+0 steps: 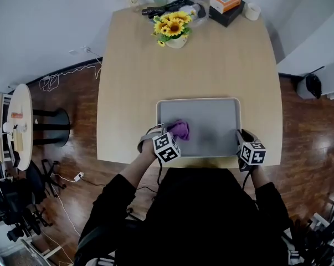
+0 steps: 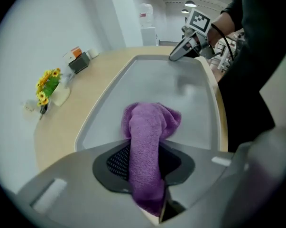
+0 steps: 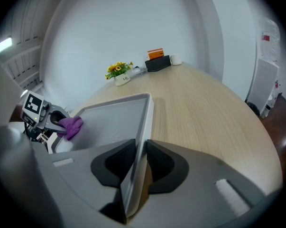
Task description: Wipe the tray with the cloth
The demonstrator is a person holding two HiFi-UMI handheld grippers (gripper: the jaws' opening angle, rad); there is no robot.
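Bottom centre of left gripper view: left gripper (image 2: 143,167) jaws clamped tight on purple cloth (image 2: 152,122). Cloth bunched on tray (image 1: 211,126) floor, lower-left part in head view. Right gripper (image 3: 138,167) jaws pinching tray rim, lower right. Tray on wooden table (image 1: 211,65), near bottom edge.

An office or meeting room is suggested: a large pale wooden counter (image 1: 211,65) is set against a white wall (image 1: 45,15), with potted sunflowers (image 1: 174,26) and boxes (image 1: 226,4) at its far edge. Dark plank flooring (image 1: 72,104), trailing cables (image 1: 61,76) and ceiling strip lights (image 2: 190,4) are seen around it.
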